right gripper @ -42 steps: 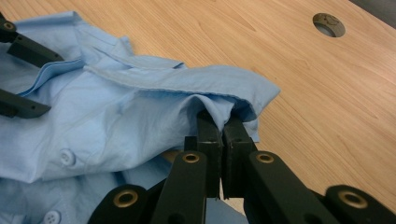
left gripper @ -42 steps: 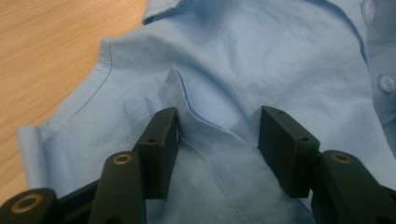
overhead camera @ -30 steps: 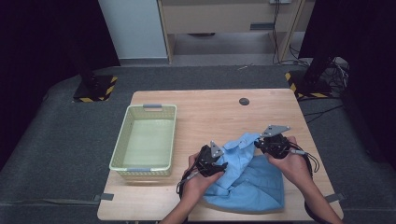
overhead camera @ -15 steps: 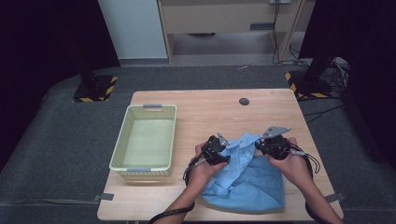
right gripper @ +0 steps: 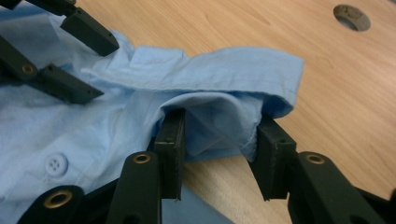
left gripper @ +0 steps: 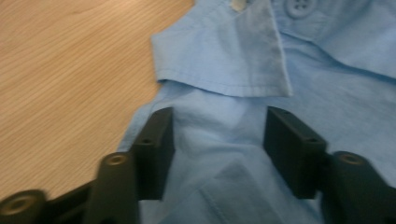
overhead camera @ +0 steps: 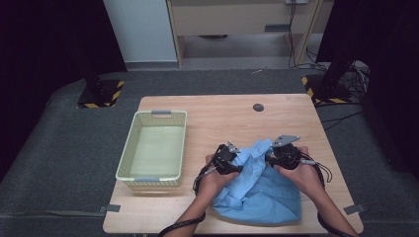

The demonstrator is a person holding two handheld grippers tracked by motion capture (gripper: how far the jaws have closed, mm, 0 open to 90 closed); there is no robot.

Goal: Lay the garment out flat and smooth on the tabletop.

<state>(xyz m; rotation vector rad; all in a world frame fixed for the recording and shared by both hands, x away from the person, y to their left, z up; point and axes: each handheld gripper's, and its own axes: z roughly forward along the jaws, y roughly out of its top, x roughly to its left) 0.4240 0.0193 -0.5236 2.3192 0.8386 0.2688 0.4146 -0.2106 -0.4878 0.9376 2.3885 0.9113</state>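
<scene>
Left gripper (overhead camera: pixel 232 159) sits at the lower centre of the high view, jaws spread apart and straddling a fold of the blue shirt (overhead camera: pixel 262 190) without pinching it. In its own view (left gripper: pixel 218 140) the cloth runs loosely between the two black jaws, nothing clamped. Right gripper (overhead camera: pixel 275 155), just to the right of it in the high view, is released as well: in its own view (right gripper: pixel 217 154) the jaws stand wide on either side of a puffed-up loop of fabric under the collar (right gripper: pixel 210 72).

The shirt is light blue, crumpled into a heap at the lower right of the table (overhead camera: pixel 217 116), its collar end pointing toward the top of the frame between the two grippers. A white button (right gripper: pixel 56 164) shows at the lower left of the right gripper view, and another button (left gripper: pixel 299 6) at the top edge of the left gripper view. Stitched hems and soft creases all over.

Both hands come up from the bottom edge, left hand (overhead camera: pixel 213 177) and right hand (overhead camera: pixel 301 174), forearms angled inward so the grippers face each other across the collar. A pale green basket (overhead camera: pixel 129 155) stands well apart at left centre.
</scene>
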